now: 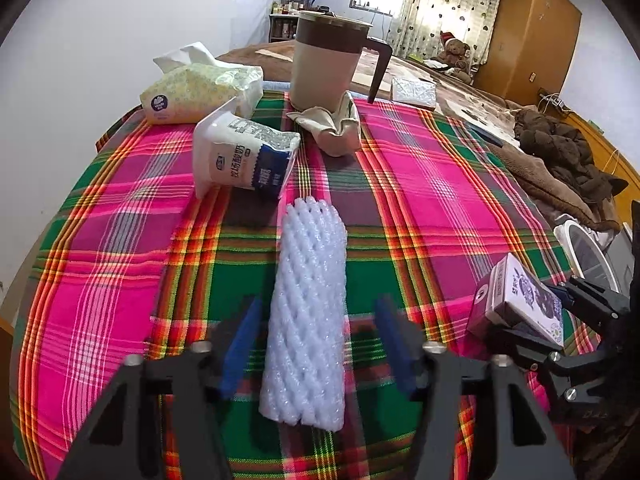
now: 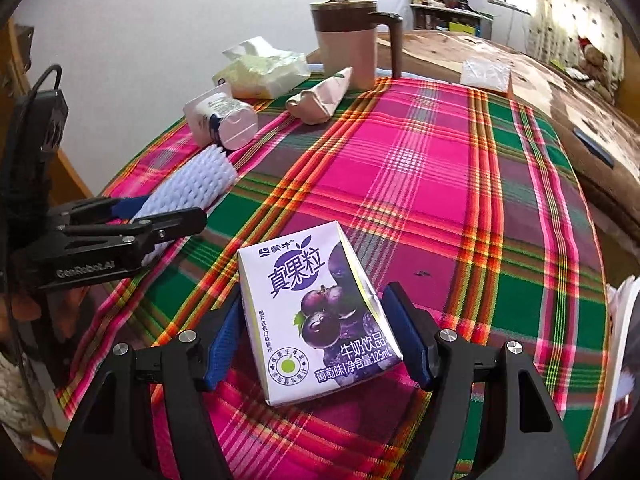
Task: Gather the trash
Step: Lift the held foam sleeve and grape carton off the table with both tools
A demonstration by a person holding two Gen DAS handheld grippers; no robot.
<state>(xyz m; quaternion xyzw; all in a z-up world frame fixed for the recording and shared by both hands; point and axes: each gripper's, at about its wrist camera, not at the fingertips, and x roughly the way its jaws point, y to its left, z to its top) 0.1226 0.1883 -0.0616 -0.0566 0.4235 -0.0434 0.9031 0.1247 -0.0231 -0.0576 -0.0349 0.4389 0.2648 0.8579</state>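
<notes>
A white foam net sleeve [image 1: 308,320] lies lengthwise on the plaid tablecloth [image 1: 432,184]. My left gripper [image 1: 316,340] is open around its near half, with a gap showing between each blue pad and the foam. A purple grape milk carton [image 2: 320,312] sits tilted between the pads of my right gripper [image 2: 314,336], which press on its two sides. The left wrist view shows the same carton [image 1: 520,300] at the far right. Farther back lie a white yogurt pouch [image 1: 244,156] and a crumpled beige wrapper [image 1: 332,128].
At the table's far edge stand a brown-lidded jug [image 1: 328,64] and a tissue pack [image 1: 192,88]. A white-rimmed container [image 1: 588,256] sits off the right edge. Behind the table is a bed with brown blankets [image 1: 552,152]. The left gripper [image 2: 160,216] is close on the right gripper's left.
</notes>
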